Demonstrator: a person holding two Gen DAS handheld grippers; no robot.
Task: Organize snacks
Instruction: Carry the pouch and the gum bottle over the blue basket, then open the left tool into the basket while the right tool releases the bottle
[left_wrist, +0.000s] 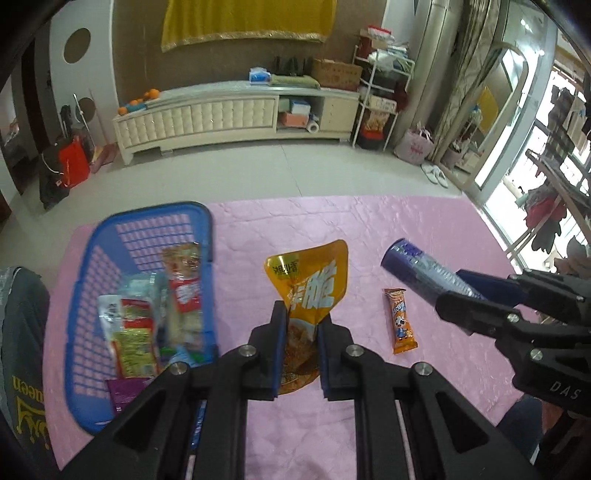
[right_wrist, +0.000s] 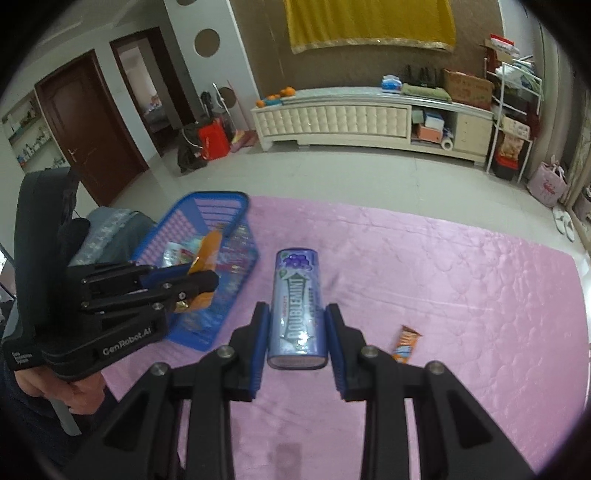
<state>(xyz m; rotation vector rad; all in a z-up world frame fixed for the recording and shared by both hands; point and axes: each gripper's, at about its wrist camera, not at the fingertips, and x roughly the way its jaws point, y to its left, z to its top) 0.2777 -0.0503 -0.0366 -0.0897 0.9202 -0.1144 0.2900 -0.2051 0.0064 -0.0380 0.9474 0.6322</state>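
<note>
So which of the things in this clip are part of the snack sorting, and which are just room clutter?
Part of the job:
- blue basket
- orange pouch in the left gripper
- Doublemint can in the right gripper
- small orange snack bar on the pink cloth

Just lying about:
- TV cabinet
- white slippers
- red bag

Snack bar right of basket

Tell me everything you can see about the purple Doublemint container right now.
The Doublemint container is a tall, rounded bottle with a glossy purple-blue wrap, grape art near its far end and white lettering along its length. It looks like plastic and appears closed. It points away from the camera, clamped on both sides between the blue pads of the right hand-held gripper, apparently lifted above the pink quilt.
</note>
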